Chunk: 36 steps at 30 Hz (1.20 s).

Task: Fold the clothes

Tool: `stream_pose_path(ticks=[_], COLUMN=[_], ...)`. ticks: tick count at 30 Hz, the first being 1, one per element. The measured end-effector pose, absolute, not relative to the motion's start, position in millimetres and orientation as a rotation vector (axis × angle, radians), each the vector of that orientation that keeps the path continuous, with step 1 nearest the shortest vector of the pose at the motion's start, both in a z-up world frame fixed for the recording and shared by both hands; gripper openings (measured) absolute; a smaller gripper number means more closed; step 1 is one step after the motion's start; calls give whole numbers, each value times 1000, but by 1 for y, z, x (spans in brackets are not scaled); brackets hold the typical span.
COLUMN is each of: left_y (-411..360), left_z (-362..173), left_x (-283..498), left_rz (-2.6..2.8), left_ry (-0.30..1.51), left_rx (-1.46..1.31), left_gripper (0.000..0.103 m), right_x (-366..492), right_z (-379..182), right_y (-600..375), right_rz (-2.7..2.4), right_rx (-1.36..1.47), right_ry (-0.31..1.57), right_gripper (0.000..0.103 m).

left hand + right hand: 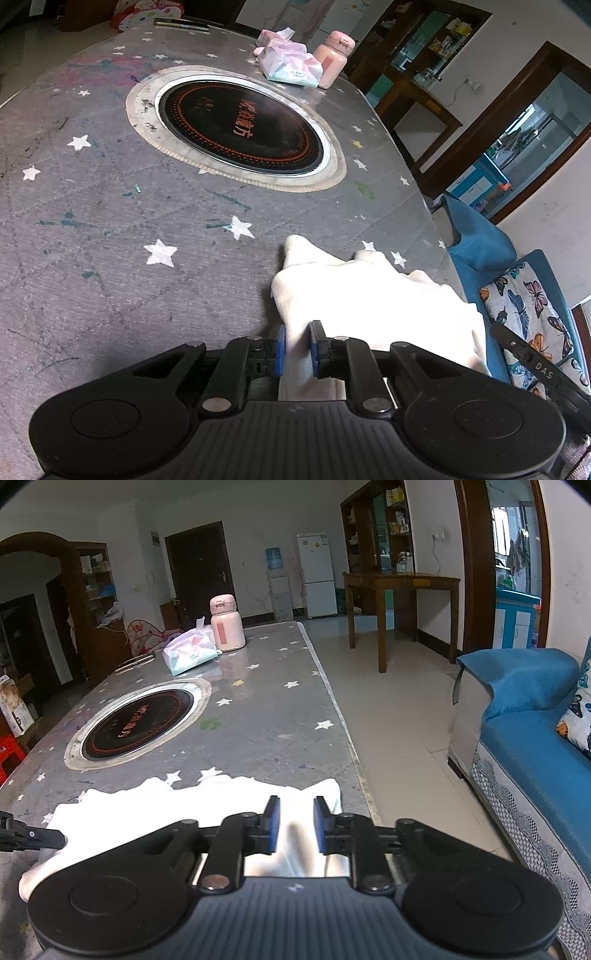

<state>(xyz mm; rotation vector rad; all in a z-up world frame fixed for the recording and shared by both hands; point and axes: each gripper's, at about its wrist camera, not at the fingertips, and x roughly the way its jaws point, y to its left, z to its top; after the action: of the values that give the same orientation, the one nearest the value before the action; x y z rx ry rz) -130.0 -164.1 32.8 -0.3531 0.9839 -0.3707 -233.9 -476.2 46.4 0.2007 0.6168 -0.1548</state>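
A white garment [369, 295] lies bunched on the near part of the grey star-print table [129, 258]. My left gripper [297, 347] is shut on a fold of the white garment, which runs between its blue pads. In the right wrist view the same garment [166, 805] is spread along the table's near edge. My right gripper [295, 825] is over its right part with cloth between the blue pads, and the jaws stand a little apart. The tip of the left gripper [40, 838] shows at the left edge.
A round black induction cooktop [240, 129] is set in the table's middle. A tissue pack [291, 64] and a pink bottle [334, 59] stand at the far end. A blue sofa [535, 738] stands to the right, across a tiled floor. A wooden table [399, 590] stands further back.
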Motion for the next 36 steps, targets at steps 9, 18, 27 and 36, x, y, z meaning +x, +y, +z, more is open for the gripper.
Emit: stream_pose_path(ticks=[9,18,27,36], left_y=[-160,-150,-147,-178], left_z=[35,45,57,55], left_x=[-131,-135,-148,-166], left_rz=[-366,-341,-351,-402], left_ry=[975,954,930,887], left_rx=[-343,-306,-226,-63], left_gripper=[31,55,71,86], right_x=[-236,-243,-254,-266], right_z=[50,56,54,38], right_y=[-471,-461,-438,-411], right_rz=[-148,-135,-88,-38], right_rx=[195,167,96,12], right_ry=[612,609,638,703], right_gripper=[35,60,84,99])
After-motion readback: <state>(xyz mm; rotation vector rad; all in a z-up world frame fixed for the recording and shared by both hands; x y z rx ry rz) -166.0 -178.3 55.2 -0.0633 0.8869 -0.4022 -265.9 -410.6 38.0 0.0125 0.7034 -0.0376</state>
